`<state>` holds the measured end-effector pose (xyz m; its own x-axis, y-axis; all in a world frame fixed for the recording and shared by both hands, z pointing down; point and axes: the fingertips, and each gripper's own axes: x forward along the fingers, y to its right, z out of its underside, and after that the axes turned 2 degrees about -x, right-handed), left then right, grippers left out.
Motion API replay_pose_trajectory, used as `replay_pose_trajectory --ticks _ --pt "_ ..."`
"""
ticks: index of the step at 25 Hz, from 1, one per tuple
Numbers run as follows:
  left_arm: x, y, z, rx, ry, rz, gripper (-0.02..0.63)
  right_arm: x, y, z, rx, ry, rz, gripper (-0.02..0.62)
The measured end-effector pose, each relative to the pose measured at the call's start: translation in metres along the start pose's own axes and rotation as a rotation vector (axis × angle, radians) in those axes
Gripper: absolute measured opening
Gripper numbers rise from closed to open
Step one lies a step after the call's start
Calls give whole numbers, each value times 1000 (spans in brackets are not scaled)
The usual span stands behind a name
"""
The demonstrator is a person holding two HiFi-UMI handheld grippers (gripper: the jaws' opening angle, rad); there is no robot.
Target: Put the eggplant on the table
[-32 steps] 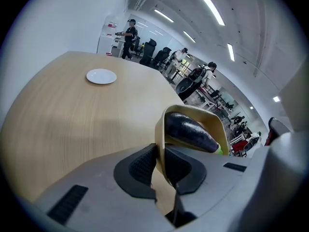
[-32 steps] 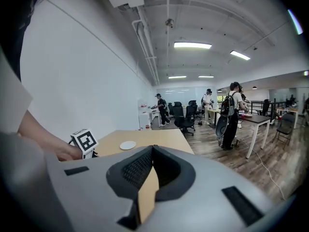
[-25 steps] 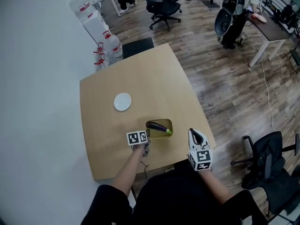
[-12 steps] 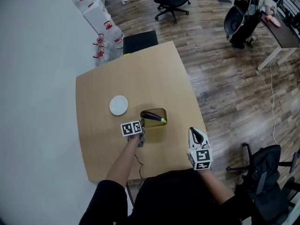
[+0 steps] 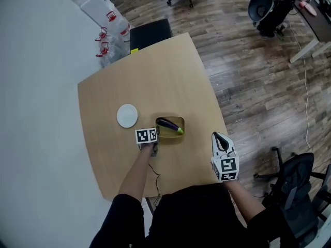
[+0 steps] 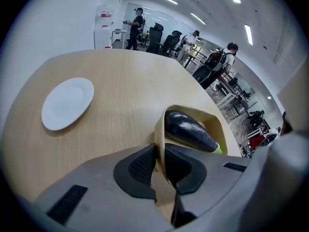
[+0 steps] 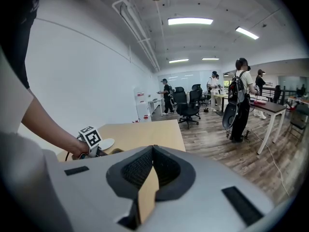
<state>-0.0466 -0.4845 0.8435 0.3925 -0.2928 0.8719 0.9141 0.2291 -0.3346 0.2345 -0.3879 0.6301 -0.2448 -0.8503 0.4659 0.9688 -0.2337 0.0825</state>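
Tan tray (image 5: 171,137) carrying the purple eggplant (image 5: 168,124) now sits farther from the wooden table's (image 5: 155,76) near edge than a second ago, beside the white plate (image 5: 127,115). The left gripper (image 6: 161,164) pinches its rim; the right gripper (image 7: 152,162) is closed, empty. Bare tabletop lies beyond. White containers' (image 5: 98,8) red labels are probably too small to read.

Wooden table (image 5: 155,76) — white plate (image 5: 127,115), tan tray (image 5: 170,140) on it.

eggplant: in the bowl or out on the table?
In the bowl. The eggplant lies inside the rim of the bowl, with none of it on the bare table.
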Motion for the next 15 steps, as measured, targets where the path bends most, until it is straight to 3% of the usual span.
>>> replay_pose_trajectory --ticks 8,11,15 --pt "16 -9 3 33 -12 -46 38 -4 5 22 21 -59 21 60" --pt "15 -10 1 10 -3 -15 155 -5 2 24 26 -60 38 60" --pt "2 -13 3 -4 24 0 202 -8 -8 16 17 -34 17 60"
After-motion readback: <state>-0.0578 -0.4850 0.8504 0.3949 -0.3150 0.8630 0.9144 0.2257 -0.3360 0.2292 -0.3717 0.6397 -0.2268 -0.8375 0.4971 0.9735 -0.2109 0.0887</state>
